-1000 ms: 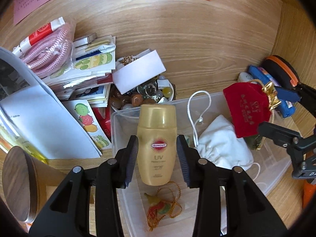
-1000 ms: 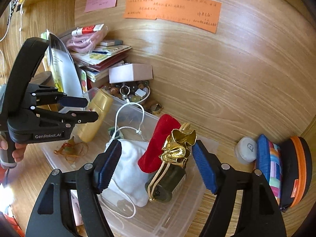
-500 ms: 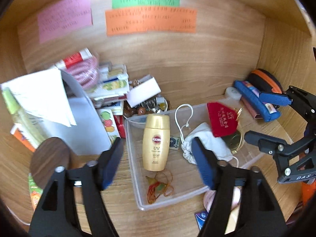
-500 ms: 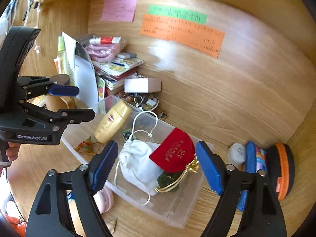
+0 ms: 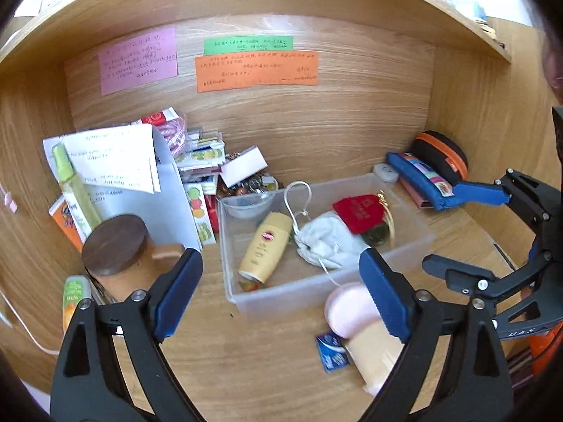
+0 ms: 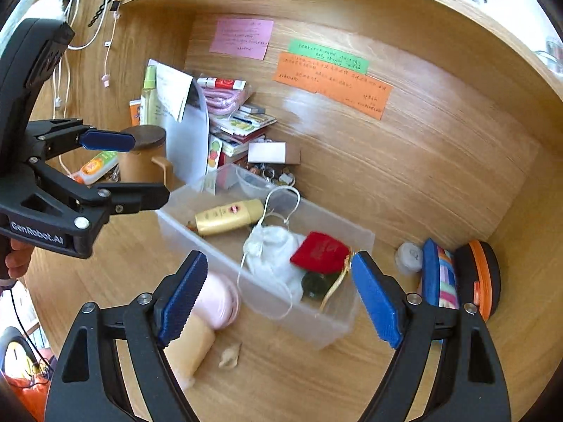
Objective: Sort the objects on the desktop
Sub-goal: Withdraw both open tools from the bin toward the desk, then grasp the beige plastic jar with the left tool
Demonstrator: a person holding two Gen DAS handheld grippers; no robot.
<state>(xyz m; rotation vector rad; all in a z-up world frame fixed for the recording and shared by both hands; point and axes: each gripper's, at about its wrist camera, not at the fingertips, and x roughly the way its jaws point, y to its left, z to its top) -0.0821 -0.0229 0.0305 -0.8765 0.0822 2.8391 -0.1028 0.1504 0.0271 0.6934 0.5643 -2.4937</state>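
Note:
A clear plastic bin [image 5: 281, 293] [image 6: 327, 327] stands on the wooden desk. In it lie a yellow sunscreen bottle [image 5: 265, 246] [image 6: 228, 216], a white drawstring pouch [image 5: 325, 241] [image 6: 272, 251] and a red pouch [image 5: 359, 211] [image 6: 320, 251] with a gold tassel. My left gripper [image 5: 281, 295] is open and empty, held back in front of the bin. My right gripper [image 6: 278, 299] is open and empty, above the bin's near right side. A pink-capped tube [image 5: 355, 314] [image 6: 211, 307] lies on the desk in front of the bin.
A wooden lidded jar [image 5: 116, 256], papers, a green spray bottle [image 5: 70, 183] and stacked booklets crowd the left. A dish of beads [image 5: 253, 186] sits behind the bin. A blue pencil case [image 5: 422, 179], an orange-black case [image 5: 443, 151] and a white tape roll [image 6: 408, 256] lie at the right.
Both grippers have pulled back and up from the bin, open. The left one let go of the sunscreen bottle, which now lies in the bin; the red pouch also rests there.

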